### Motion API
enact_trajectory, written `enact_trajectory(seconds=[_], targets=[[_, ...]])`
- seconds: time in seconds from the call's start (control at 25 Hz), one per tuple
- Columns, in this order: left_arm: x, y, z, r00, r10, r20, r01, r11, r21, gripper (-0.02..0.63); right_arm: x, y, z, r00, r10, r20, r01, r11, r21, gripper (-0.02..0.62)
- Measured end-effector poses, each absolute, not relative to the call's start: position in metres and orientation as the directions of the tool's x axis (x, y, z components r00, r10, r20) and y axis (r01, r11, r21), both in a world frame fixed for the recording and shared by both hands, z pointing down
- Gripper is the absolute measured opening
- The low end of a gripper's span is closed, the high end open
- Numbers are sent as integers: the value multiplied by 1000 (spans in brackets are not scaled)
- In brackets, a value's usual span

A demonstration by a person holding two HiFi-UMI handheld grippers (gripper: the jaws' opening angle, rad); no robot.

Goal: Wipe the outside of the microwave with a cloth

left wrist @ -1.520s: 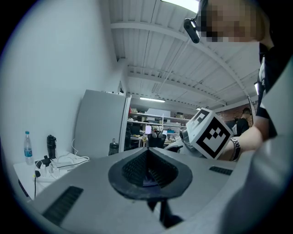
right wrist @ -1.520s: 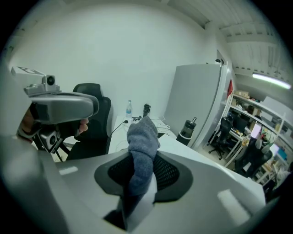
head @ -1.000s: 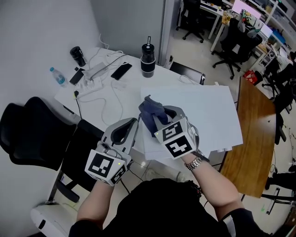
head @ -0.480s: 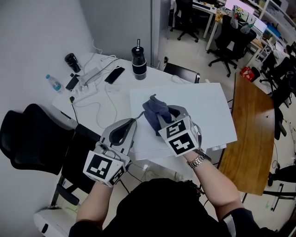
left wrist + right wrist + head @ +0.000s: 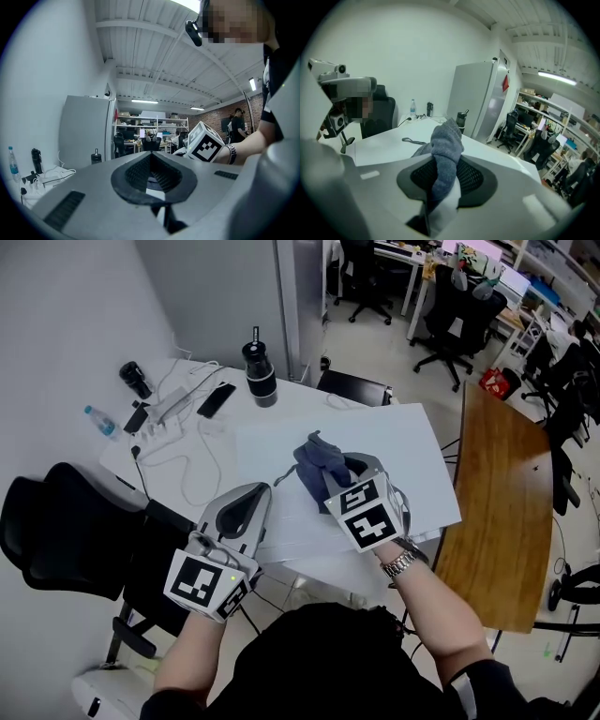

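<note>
The microwave shows as a white flat top (image 5: 403,442) on the table. A blue-grey cloth (image 5: 317,463) is bunched between the jaws of my right gripper (image 5: 328,474), which is shut on it and points down at the near-left part of that top. In the right gripper view the cloth (image 5: 446,140) stands up between the pads of the right gripper (image 5: 440,180). My left gripper (image 5: 261,491) is shut and holds nothing, level beside the top's near-left edge. In the left gripper view the left gripper (image 5: 151,157) shows its jaws closed together.
A black flask (image 5: 260,371), a phone (image 5: 216,399), a power strip (image 5: 169,407) with cables and a water bottle (image 5: 97,420) lie on the white table behind. A black chair (image 5: 56,531) stands at left, a wooden table (image 5: 497,493) at right.
Both grippers have moved rightwards along the white top. The cloth now sits further in from its left edge. The jaws have not changed.
</note>
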State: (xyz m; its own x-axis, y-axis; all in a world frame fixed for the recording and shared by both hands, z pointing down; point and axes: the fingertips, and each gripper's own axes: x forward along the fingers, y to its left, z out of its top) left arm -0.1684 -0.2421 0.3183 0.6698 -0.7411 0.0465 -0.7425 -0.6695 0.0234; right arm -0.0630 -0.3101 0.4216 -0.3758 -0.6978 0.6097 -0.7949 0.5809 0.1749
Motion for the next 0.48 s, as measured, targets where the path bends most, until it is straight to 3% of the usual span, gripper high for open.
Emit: enact_trajectory(seconds=[0.48], targets=[[-107,-230,316,668,-741,74,-743,-669,6,5,15,-311,422,-362,-712,601,-822,548,154,109]])
